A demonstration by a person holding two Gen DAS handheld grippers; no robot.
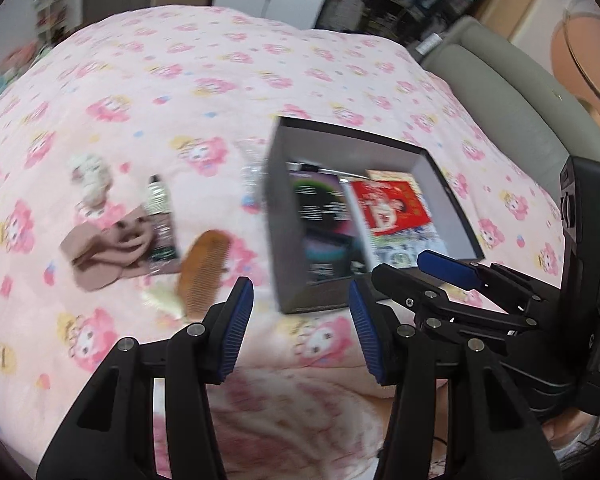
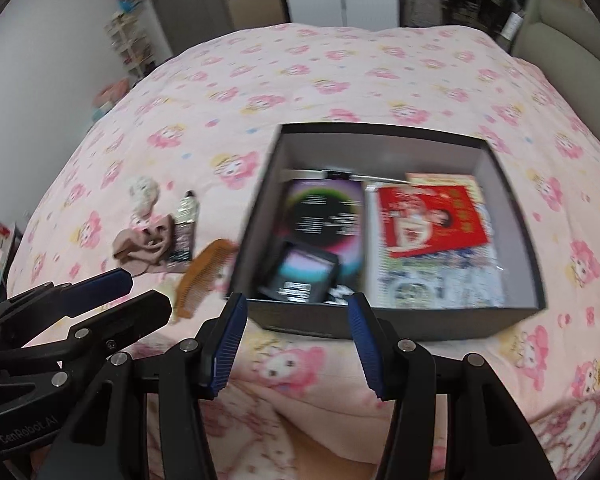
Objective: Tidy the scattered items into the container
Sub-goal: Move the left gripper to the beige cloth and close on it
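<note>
Partly blurred, the comb hides behind the box.

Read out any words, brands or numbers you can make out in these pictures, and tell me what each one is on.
"GenRobot.AI": on the left claw's black body, in the right wrist view.
Print on the red booklet, the dark round-pattern packet and the tube: too blurred to read.
No other text is legible.

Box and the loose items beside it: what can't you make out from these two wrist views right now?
- Box contents: print on the packets unreadable, motion blur, both views.
- Comb: lower end hidden by the left gripper, left wrist view.
- Small white object beyond the pink cloth: blurred, unidentifiable.
</note>
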